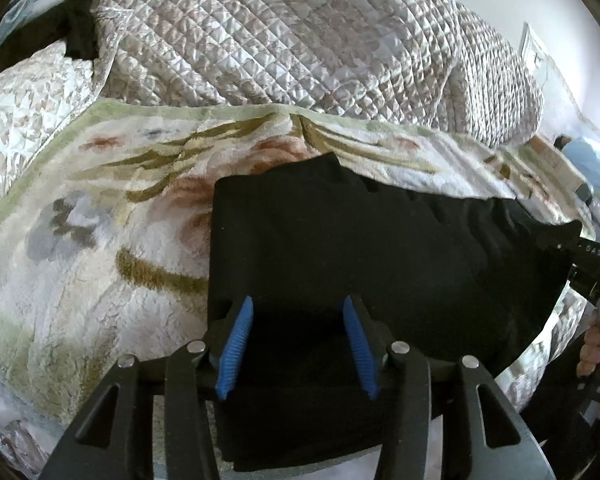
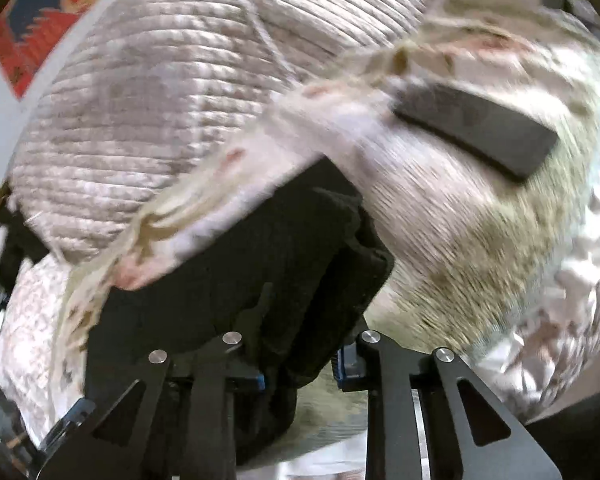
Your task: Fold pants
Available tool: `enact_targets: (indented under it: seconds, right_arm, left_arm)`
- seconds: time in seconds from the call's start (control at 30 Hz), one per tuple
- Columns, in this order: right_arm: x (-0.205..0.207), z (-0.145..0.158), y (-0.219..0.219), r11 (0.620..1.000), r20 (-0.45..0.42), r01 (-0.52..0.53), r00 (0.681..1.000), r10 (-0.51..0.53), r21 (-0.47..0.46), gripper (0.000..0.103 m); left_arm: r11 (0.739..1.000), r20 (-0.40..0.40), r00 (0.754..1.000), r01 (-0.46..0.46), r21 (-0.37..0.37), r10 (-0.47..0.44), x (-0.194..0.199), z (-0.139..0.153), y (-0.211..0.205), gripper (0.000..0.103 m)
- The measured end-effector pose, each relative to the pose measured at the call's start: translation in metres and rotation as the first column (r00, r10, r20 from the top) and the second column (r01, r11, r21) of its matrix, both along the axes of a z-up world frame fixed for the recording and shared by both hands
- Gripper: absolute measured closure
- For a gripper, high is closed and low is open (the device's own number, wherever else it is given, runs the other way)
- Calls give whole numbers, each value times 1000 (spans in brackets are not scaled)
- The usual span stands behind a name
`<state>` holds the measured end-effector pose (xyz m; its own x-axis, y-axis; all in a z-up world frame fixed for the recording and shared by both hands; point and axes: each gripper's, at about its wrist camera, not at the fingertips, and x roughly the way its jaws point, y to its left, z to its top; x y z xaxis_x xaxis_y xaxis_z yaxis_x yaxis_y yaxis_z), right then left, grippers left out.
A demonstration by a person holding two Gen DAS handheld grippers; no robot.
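Note:
The black pants [image 1: 340, 232] lie partly folded on a floral fleece blanket [image 1: 100, 208] on the bed. My left gripper [image 1: 298, 308] is open, its blue pads [image 1: 236, 344] apart over the near edge of the pants, holding nothing. In the right wrist view, which is motion-blurred, the pants [image 2: 228, 272] bunch up between my right gripper's fingers [image 2: 300, 368]; the blue pads [image 2: 346, 364] stand apart with cloth draped over them, and I cannot tell whether they grip it. The right gripper also shows at the pants' far right end in the left wrist view [image 1: 596, 264].
A quilted grey bedspread [image 1: 292, 40] is heaped behind the blanket. A dark flat rectangular object [image 2: 476, 132] lies on the blanket to the right. The bed edge and floor show at right [image 1: 580, 184]. A red wall hanging [image 2: 40, 32] is at upper left.

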<state>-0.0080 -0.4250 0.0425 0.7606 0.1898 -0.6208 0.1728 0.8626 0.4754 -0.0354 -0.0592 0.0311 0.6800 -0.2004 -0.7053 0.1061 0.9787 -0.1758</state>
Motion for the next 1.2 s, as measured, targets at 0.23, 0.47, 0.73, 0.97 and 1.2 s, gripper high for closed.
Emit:
enact_targets:
  seconds: [0.23,0.47,0.73,0.97,1.2]
  right_arm:
    - [9,50,65,967,136,-252,957,254,-36,82]
    - [12,51,168,845,135,-524,835,534,-105,82]
    - [9,-12,240,694,-28,-706,704,710,-145,82]
    - [-3,19,246,678,25,-697,693,720,-234,82]
    - [-15,-9,264,632,-37,-712,672,739,-307,81]
  left_arm:
    - [990,41,990,-133,-41,135,-2,20,38,53]
    - [963,41,964,-260,-76,264,-9,26,80,53]
    - [947,11,950,-308,-94,311,-13,19,100,53]
    - [943,5,949,-313,-113,316,-14,18,103,53]
    - [940,1,945,-324,-110,326,-15,18,106,53]
